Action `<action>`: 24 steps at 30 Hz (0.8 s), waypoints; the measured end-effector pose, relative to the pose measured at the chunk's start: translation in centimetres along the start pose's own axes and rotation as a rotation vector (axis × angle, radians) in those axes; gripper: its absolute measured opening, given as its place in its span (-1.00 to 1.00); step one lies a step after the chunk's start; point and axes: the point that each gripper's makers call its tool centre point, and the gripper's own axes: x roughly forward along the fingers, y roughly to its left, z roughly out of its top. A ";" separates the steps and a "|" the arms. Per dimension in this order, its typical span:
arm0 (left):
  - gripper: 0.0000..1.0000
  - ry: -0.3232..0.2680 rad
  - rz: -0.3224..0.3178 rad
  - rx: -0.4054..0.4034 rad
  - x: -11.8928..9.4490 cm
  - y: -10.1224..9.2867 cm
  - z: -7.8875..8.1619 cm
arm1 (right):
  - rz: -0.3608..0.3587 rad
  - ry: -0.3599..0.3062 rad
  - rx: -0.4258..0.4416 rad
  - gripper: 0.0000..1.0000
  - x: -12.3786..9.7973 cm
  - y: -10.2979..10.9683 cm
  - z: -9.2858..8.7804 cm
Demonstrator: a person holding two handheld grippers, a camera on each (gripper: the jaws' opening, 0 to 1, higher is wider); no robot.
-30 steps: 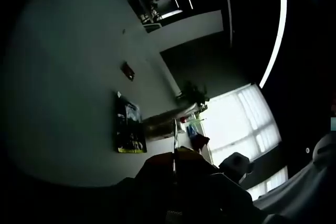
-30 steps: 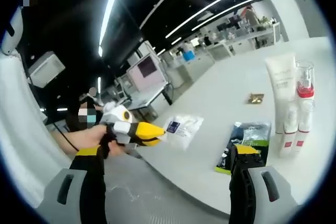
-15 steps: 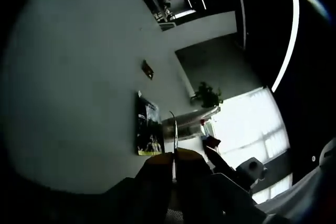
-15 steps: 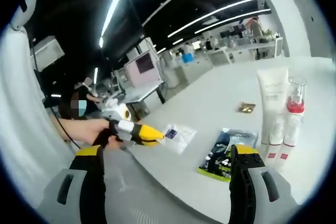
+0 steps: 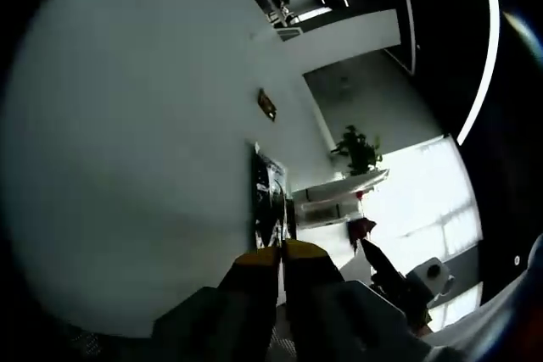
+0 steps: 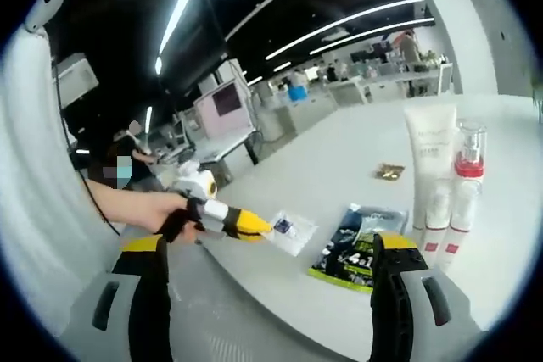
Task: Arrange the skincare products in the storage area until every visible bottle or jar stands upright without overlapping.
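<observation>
yellow-tipped black tongs (image 6: pixel 267 264), grey housings

White table (image 6: pixel 339 167), dark sachet (image 6: pixel 356 246), potted plant (image 5: pixel 360 148), monitor (image 6: pixel 226 106)

table (image 6: pixel 356 150): smooth matt white | sachet (image 6: pixel 293 231): clear glossy plastic | dark pouch (image 6: pixel 356 247): glossy foil

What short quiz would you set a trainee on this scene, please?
1. True or false: the right tool has its jaws wide apart, with nothing between them.
2. What lies flat on the table next to the upright white tube? A) a dark packet B) a comb C) a towel
3. Fill in: the left tool pinches the edge of a clear ____.
Key: 1 true; 2 A; 3 sachet.
</observation>
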 end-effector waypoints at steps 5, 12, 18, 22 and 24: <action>-1.00 0.008 0.036 0.007 0.9 1.5 0.1 | 0.001 -0.004 0.014 0.99 0.0 -0.1 0.0; -1.00 0.023 0.075 0.026 1.3 2.7 -0.1 | 0.004 0.011 0.015 0.99 0.1 -0.1 -0.3; -1.00 0.029 0.090 0.031 1.4 3.1 0.0 | 0.002 0.014 0.019 0.99 0.1 -0.2 -0.3; -1.00 0.048 0.096 0.042 1.4 3.1 -0.4 | 0.001 0.012 0.026 0.99 0.1 -0.2 -0.3; -1.00 0.051 0.095 0.039 1.4 3.3 -0.5 | 0.001 0.015 0.021 0.95 0.1 -0.2 -0.3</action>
